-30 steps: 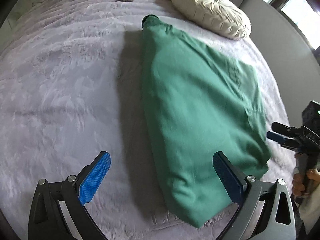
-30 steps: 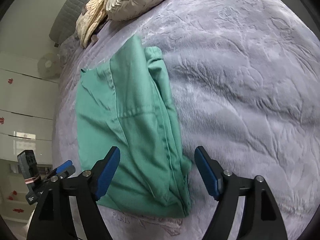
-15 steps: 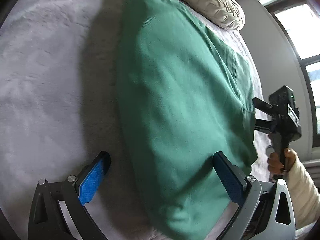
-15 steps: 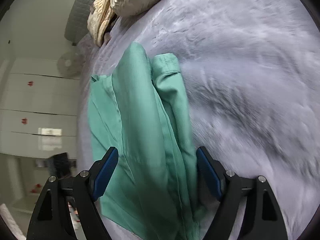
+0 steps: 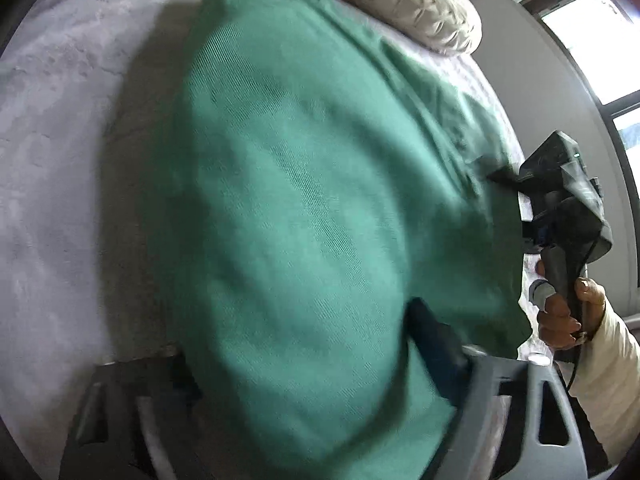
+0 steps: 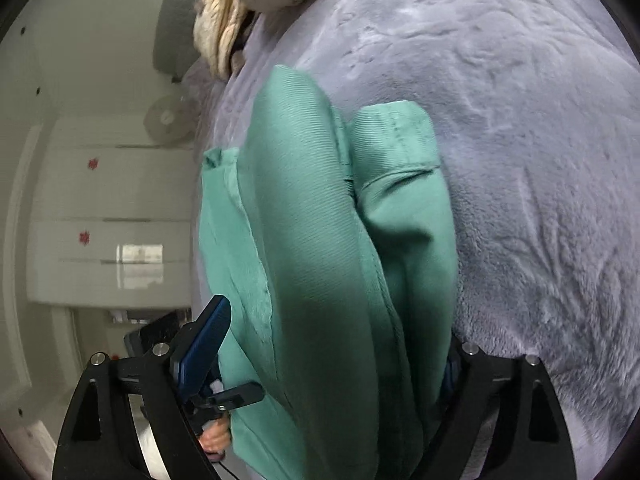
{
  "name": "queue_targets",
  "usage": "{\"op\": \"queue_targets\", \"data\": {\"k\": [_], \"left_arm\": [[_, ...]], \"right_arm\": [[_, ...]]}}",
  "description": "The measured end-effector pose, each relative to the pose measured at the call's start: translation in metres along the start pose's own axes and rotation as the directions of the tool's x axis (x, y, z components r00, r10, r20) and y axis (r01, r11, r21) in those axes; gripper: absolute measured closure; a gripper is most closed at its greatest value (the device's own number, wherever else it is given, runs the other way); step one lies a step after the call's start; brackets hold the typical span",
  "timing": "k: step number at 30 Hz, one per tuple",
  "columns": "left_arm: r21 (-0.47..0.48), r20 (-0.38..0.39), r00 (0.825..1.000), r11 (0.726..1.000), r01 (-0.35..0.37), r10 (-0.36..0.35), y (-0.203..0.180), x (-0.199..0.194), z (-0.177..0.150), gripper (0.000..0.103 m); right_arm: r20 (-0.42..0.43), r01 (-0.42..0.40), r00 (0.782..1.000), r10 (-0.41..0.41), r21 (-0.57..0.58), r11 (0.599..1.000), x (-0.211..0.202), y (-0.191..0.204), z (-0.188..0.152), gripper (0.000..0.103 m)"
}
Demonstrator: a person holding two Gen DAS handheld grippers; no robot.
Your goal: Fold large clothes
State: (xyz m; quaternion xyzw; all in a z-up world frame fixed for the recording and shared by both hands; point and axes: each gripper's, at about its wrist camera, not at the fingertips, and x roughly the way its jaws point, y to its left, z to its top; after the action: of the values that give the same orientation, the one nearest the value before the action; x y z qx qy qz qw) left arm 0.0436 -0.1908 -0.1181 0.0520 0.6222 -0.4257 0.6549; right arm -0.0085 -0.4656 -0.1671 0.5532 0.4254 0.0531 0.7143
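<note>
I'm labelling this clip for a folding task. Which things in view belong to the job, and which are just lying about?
Part of the job:
- green garment, lying on the grey bedspread
- left tool, jaws just closing, garment between them
- right tool, jaws just closing, garment between them

Lying about:
- cream pillow
- beige cloth
- fan

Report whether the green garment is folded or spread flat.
Folded. The green garment lies on the bed doubled into stacked layers, with rounded fold edges showing side by side.
</note>
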Motion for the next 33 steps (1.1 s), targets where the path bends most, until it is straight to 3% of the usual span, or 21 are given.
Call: {"op": "queue_targets", "data": {"k": [1,4,9,15,19,24,27,31,33], "left_arm": [[0.002,0.013,1.000,1.000,0.002,-0.002,-0.001,-0.006,-0.002,0.035],[0.012,0.031,0.999,1.000,0.023,-0.023,0.000,-0.019,-0.003,0.046],[0.042,0.062,0.995,0.996,0.081,-0.084,-0.002,-0.057,-0.009,0.048],[0.077,0.063,0.989,0.989,0.128,-0.133,0.019,-0.114,-0.030,0.048],[0.087,0.028,0.992,0.989,0.116,-0.119,0.044,-0.147,-0.059,0.048],[0.064,-0.042,0.997,0.996,0.067,-0.065,0.089,-0.168,-0.110,0.048],[0.023,-0.100,0.995,1.000,0.020,-0.018,0.122,-0.159,-0.139,0.048],[-0.046,-0.140,0.990,0.999,0.008,-0.014,0.157,-0.149,-0.160,0.046],[-0.026,-0.123,0.992,1.000,0.012,-0.016,0.157,-0.160,-0.162,0.046]], "right_arm": [[-0.007,0.014,1.000,-0.014,0.010,1.000,0.001,0.000,0.000,0.062],[0.017,-0.058,0.998,0.057,0.049,0.997,-0.005,0.000,-0.008,0.081],[0.070,-0.185,0.981,0.183,0.030,0.982,-0.014,0.031,-0.027,0.082],[0.074,-0.225,0.972,0.225,0.000,0.974,-0.017,0.076,-0.061,0.082],[0.057,-0.236,0.970,0.235,0.007,0.972,-0.006,0.098,-0.101,0.082],[0.020,-0.257,0.967,0.256,0.082,0.963,0.043,0.104,-0.161,0.082],[-0.018,-0.230,0.972,0.235,0.133,0.964,0.081,0.095,-0.188,0.082],[-0.035,-0.087,0.995,0.094,0.157,0.984,0.112,0.089,-0.199,0.077],[-0.033,-0.008,0.999,0.012,0.129,0.992,0.106,0.097,-0.196,0.065]]}}
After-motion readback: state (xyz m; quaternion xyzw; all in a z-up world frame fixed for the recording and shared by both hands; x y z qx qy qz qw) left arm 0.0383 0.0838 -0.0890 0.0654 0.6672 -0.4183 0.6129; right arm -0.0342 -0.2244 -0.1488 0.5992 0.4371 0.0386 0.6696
